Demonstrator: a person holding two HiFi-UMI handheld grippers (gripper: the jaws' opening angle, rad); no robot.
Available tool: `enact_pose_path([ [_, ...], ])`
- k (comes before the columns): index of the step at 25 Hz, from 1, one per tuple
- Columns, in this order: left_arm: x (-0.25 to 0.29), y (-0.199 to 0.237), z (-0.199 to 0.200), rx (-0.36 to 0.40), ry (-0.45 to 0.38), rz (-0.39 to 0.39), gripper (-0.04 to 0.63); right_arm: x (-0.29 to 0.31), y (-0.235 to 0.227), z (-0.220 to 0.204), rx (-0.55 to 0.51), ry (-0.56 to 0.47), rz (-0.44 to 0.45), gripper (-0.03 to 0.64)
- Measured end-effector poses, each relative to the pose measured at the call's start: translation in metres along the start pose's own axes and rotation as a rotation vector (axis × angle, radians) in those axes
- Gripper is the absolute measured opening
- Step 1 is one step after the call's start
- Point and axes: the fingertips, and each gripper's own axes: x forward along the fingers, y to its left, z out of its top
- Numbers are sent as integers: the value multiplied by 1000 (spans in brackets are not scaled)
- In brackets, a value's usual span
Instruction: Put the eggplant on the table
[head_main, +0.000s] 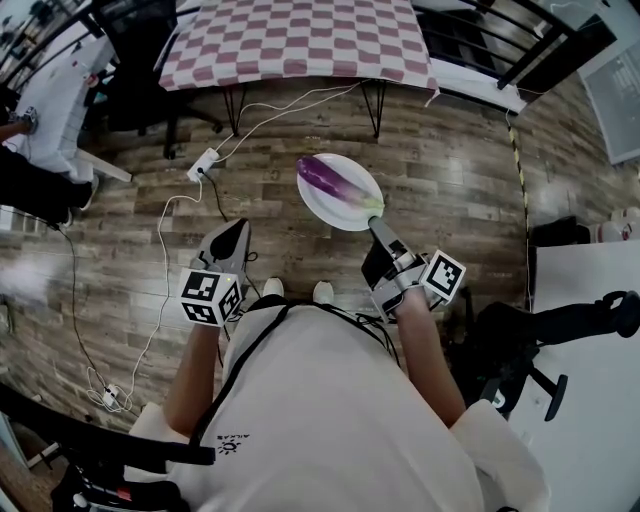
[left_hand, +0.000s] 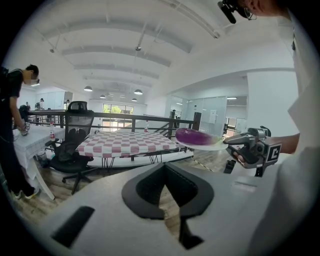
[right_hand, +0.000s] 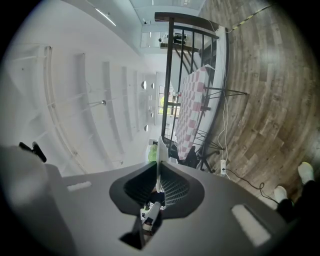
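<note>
A purple eggplant with a green stem lies on a white plate held level above the wooden floor. My right gripper is shut on the plate's near rim. In the right gripper view the plate shows edge-on between the jaws. The left gripper view shows the eggplant on the plate, to the right. My left gripper hangs at the left, shut with nothing in it. The table with a pink checkered cloth stands ahead, beyond the plate.
A white power strip with cables lies on the floor before the table. A black office chair and a standing person are at the left. A white desk and a black chair are at the right.
</note>
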Motion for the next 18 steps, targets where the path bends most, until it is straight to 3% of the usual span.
enact_pose_path([
  [9,6,-37,-13,-8,14,6,6,-30,-7,20,7,7,-2,31],
  [18,15,-44,-9,6,21,-1,6,-38,-10,31,17,-12,0,31],
])
